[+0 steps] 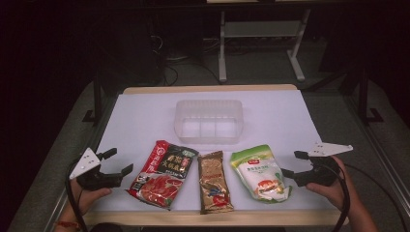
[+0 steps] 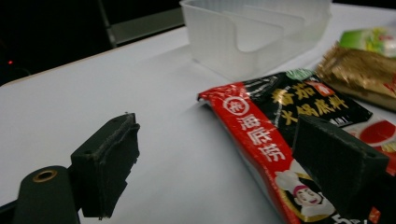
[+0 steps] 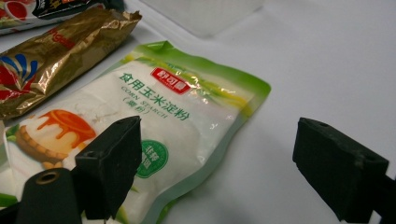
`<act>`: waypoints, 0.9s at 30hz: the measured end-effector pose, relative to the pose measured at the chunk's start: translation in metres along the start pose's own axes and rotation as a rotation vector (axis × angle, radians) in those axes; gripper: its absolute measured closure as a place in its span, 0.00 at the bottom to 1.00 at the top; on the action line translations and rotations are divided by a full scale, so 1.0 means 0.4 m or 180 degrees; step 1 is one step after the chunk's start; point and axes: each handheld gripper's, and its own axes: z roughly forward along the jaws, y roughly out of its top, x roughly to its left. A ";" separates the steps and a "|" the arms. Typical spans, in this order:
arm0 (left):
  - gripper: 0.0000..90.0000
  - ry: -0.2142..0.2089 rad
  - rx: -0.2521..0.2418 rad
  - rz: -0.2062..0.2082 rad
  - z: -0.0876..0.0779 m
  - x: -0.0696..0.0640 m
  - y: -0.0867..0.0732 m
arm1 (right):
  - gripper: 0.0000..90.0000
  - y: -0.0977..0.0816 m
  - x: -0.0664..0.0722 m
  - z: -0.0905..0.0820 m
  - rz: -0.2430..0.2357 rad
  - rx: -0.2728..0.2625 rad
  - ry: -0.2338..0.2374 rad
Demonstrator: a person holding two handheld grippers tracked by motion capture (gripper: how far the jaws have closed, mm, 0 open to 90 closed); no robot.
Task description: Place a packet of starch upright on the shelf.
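We take the clear plastic bin (image 1: 209,121) as our landmark; it stands empty on the white surface (image 1: 145,116), toward the far side.

Well to the near left of the bin, our left tool (image 1: 118,163) hovers with its jaws spread wide and nothing between them, just beside the red and black sauce packet (image 1: 163,173). That packet lies flat, to the near left of the bin.

Straight in front of the bin lies the gold snack packet (image 1: 214,181), just beside the sauce packet. To the near right of the bin lies the green and white corn starch pouch (image 1: 259,172).

Farther right of the bin, our right tool (image 1: 291,164) also stands spread and empty, just beside the pouch's right edge without touching it.
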 end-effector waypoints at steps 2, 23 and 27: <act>0.16 -0.0028 0.0086 0.0104 0.009 -0.015 0.004 | 0.16 -0.003 -0.002 0.010 0.0043 0.0052 0.0054; 0.17 -0.0116 0.0312 0.0210 0.020 -0.044 -0.013 | 0.17 0.005 0.008 0.076 0.0375 0.0417 0.0734; 0.17 -0.0111 0.0311 0.0213 0.019 -0.045 -0.013 | 0.23 0.019 0.014 0.071 0.0353 0.0374 0.0789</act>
